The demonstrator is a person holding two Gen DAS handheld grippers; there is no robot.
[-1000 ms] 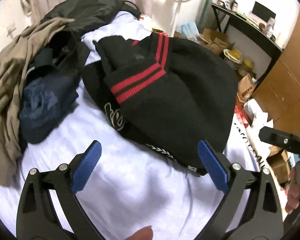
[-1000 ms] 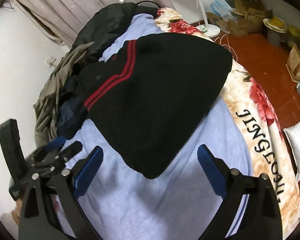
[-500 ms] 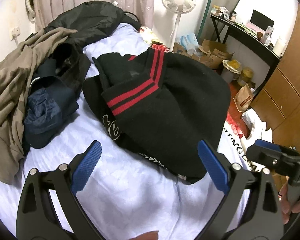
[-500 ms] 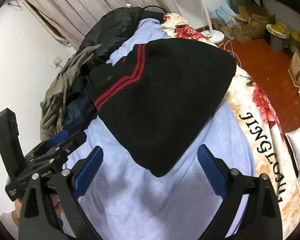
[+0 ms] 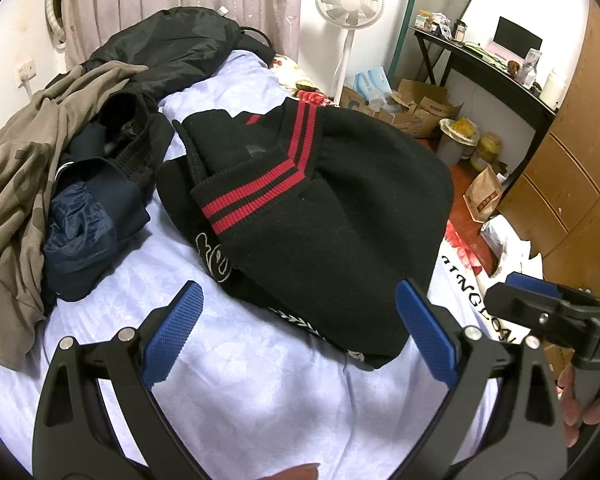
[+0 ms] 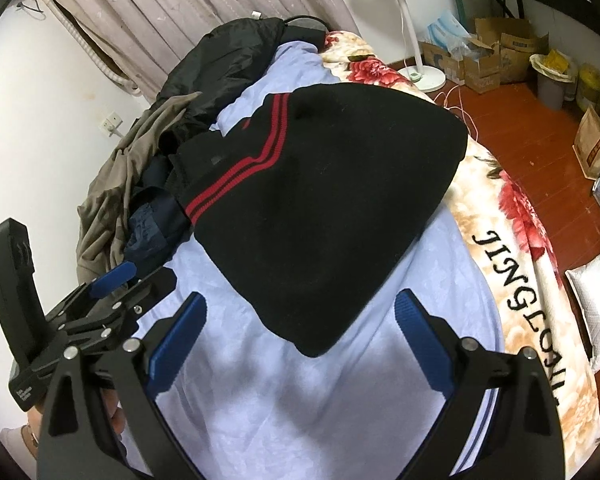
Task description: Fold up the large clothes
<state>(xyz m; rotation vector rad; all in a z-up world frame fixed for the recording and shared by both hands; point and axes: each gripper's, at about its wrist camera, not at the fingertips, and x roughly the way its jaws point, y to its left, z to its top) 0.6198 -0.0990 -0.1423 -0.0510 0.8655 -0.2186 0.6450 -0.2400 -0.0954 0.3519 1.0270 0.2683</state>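
A black knit sweater (image 5: 332, 216) with red stripes lies folded on the pale blue bed sheet (image 5: 260, 392); the right wrist view shows the sweater (image 6: 324, 200) from the other side. My left gripper (image 5: 300, 332) hovers open just short of its near edge, holding nothing. My right gripper (image 6: 300, 336) is open too, above the sheet (image 6: 308, 400) near the sweater's near corner, nothing between its blue pads. Each gripper shows in the other's view: the right gripper (image 5: 532, 300) at the right edge, the left gripper (image 6: 116, 280) at lower left.
A pile of clothes sits left of the sweater: a khaki garment (image 5: 16, 184), a navy jacket (image 5: 84, 236), a black jacket (image 5: 172, 52). A floral blanket (image 6: 532, 280) covers the bed's right edge. A standing fan (image 5: 348, 8), cardboard boxes (image 5: 420, 104), a desk and wooden cabinets stand beyond.
Both grippers have drawn back and up from the sweater, so more of the room shows. The sweater has not moved. Both stay open.
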